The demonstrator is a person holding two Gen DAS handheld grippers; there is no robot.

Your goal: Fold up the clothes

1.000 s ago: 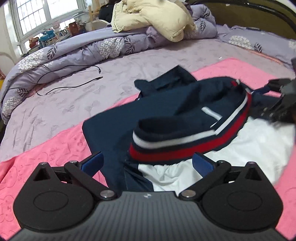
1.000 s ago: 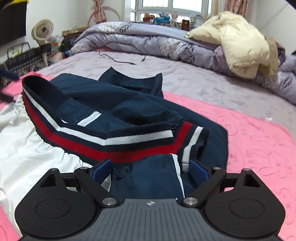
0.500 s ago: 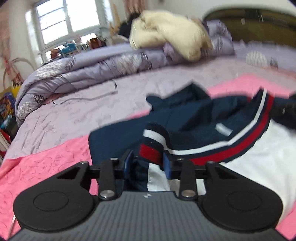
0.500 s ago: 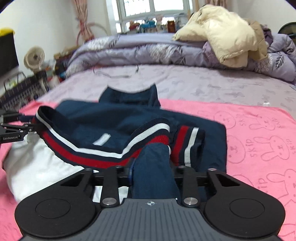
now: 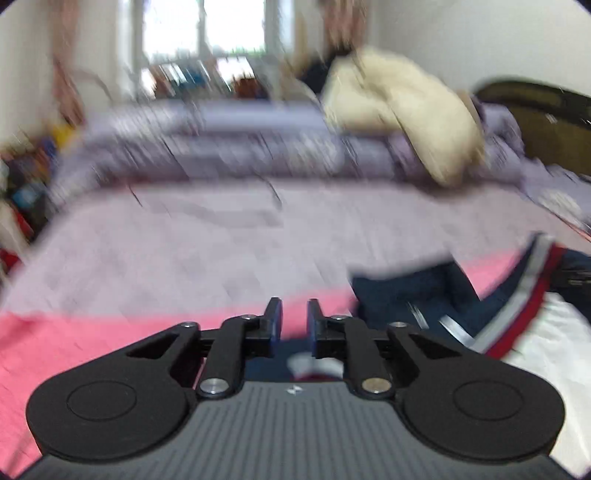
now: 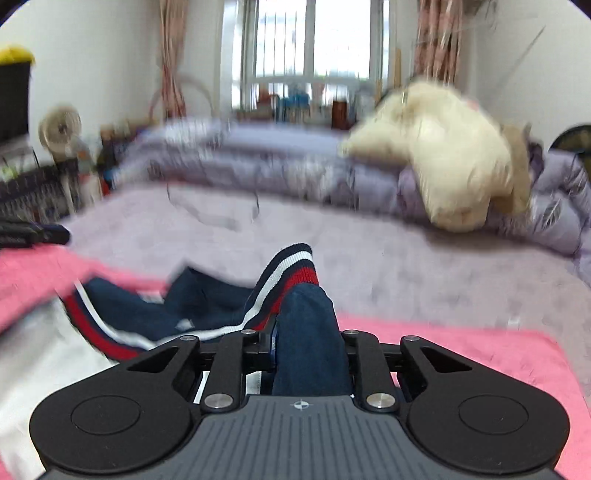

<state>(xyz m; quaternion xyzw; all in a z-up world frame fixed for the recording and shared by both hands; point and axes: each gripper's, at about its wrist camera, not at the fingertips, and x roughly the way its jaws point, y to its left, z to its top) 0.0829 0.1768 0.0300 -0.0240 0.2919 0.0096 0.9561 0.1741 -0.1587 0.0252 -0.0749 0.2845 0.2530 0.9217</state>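
1. Through the left wrist camera, heavily blurred, the left gripper (image 5: 294, 317) hangs over a pink towel-like blanket (image 5: 92, 339) spread on a bed covered by a lilac sheet (image 5: 184, 254). Its jaws are closing and stand with a narrow gap; between their lower parts a bit of navy, white and red cloth shows, but the blur hides whether the pads press on it. The navy blue jacket with a red-and-white striped knit hem (image 5: 424, 295) lies to the right on the blanket, its striped band (image 5: 524, 295) rising toward the right edge and its white lining (image 5: 554, 347) below that. A cream padded coat (image 5: 406, 122) sits on a bunched lilac duvet (image 5: 258, 151) at the far side, under a bright window (image 5: 203, 29).

2. From the right wrist camera, the right gripper (image 6: 310, 343) has its jaws closing on a thick fold of the jacket's navy fabric (image 6: 310, 332), which fills the gap between them and is lifted off the bed. The striped hem (image 6: 291, 273) arches up just beyond the jaws. The rest of the jacket (image 6: 147, 306) trails left over the blanket (image 6: 480, 354), white lining (image 6: 33, 354) at the lower left. A small fan (image 6: 61, 127) stands by the left wall.
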